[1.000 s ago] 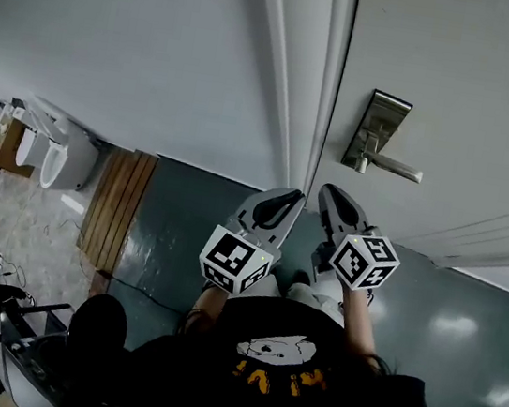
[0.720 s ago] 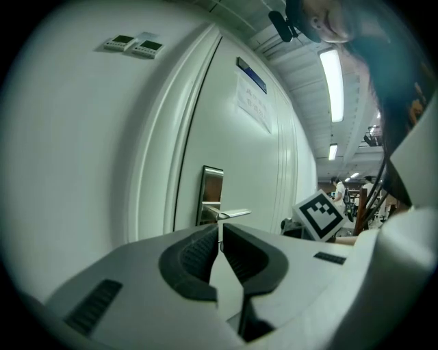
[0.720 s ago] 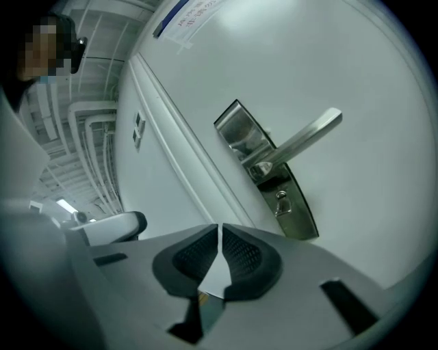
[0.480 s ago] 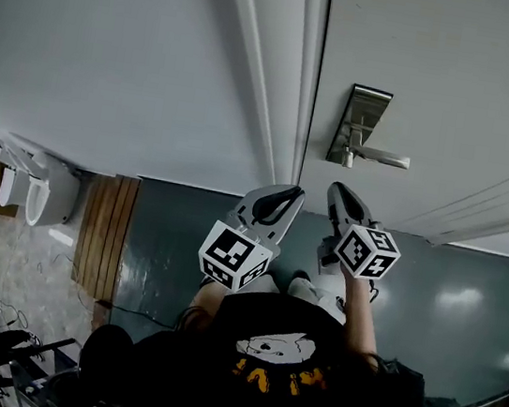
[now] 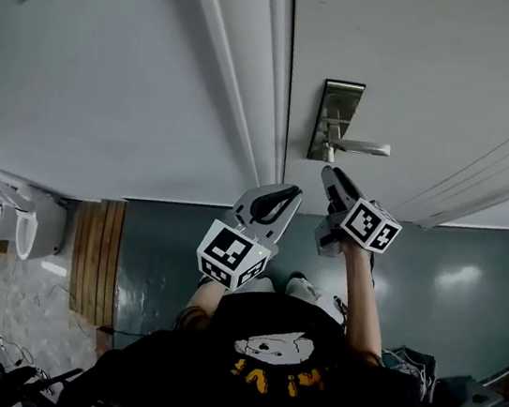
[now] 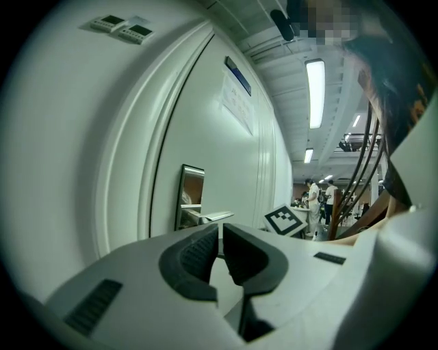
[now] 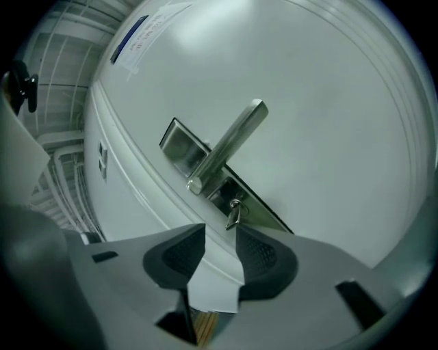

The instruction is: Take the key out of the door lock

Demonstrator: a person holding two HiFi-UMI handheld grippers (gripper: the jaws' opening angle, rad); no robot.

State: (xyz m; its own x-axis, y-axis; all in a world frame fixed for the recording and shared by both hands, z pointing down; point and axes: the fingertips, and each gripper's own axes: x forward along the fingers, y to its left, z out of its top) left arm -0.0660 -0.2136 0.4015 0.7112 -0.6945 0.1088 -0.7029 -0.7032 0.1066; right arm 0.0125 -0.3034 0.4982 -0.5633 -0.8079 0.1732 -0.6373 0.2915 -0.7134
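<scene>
Nearest, the left gripper [image 6: 220, 229] is being held back, low and left of the work. Its jaws are being kept together with nothing between them.

Just beyond and to the right, the right gripper [image 7: 220, 232] is being pointed up at the door [image 7: 328, 102]. Its jaws are being opened, and nothing is being pinched between them yet.

Just past those tips, the key [image 7: 234, 213] is being carried in the lock plate [image 7: 179, 147]. Its head is sticking out a little below the root of the lever [image 7: 229, 147].

The key is being judged small, light, stiff and smooth, so it is likely to slip on the pads if caught only by an edge. Hold is best being taken across the two flat faces of the head. The pull is best being made straight out along the shaft, since a slanted pull may bind it in the lock.

The lever is being counted as the main obstacle, as it is jutting out just above the key and crowding the upper jaw's path. The plate itself is leaving little room behind the head.

Further left, the frame [image 5: 255, 75] and the wall [image 5: 96, 60] are being left well clear of the approach.
</scene>
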